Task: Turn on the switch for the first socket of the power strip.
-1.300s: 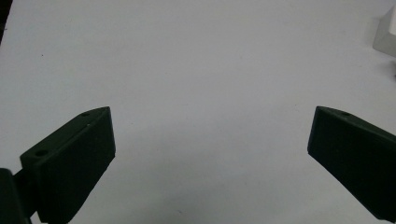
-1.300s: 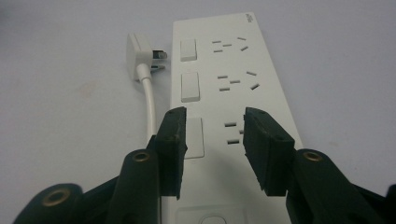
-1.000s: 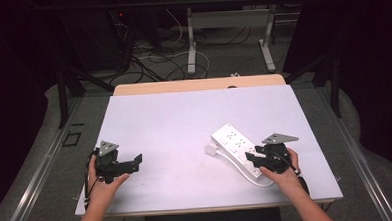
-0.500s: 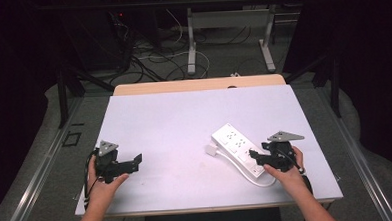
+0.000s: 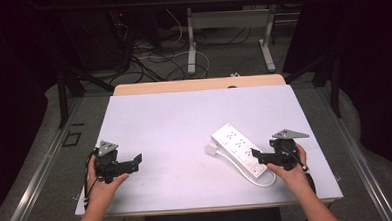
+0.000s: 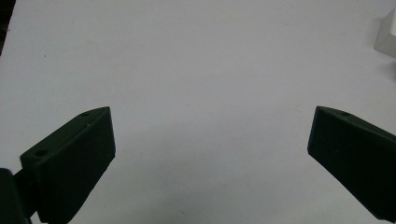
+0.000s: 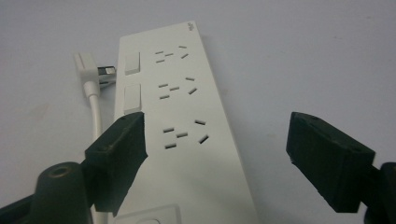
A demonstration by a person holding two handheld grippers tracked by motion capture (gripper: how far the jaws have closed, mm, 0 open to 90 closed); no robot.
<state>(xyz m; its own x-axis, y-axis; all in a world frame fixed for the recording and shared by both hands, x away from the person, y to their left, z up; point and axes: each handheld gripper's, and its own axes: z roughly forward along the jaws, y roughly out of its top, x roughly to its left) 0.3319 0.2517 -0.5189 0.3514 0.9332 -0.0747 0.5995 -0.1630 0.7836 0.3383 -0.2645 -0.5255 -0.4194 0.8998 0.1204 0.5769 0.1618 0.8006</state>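
A person works at a white table point(image 5: 184, 126), a hand-held gripper in each hand, forearms entering from the near edge. The left hand point(image 5: 103, 187) rests near the table's front left corner, wrapped around the left hand-held gripper point(image 5: 134, 160), which lies low over the surface and points right toward the table's middle. Its jaws stand wide apart with bare tabletop between them in the left gripper view, where a white corner of the strip shows at the upper right edge.

The right hand point(image 5: 293, 171) sits near the front right of the table, holding the right hand-held gripper point(image 5: 258, 155) level and pointed left, a grey three-cornered plate point(image 5: 288, 134) on top. Its jaws are also spread open, closed on nothing; in the right gripper view they straddle the near end of a white power strip point(image 7: 187, 140), one jaw above the strip's left edge, the other off to its right over the table.

The power strip point(image 5: 238, 149) lies flat on the table's right half, set diagonally, its far end toward the centre and its near end just at the right gripper's jaws. Its white cord point(image 7: 95, 116) runs along the strip's side, and its plug point(image 7: 91, 70) rests on the table beside the far end, near two rocker switches point(image 7: 133, 81). A loop of cord point(image 5: 268, 181) curls by the right hand
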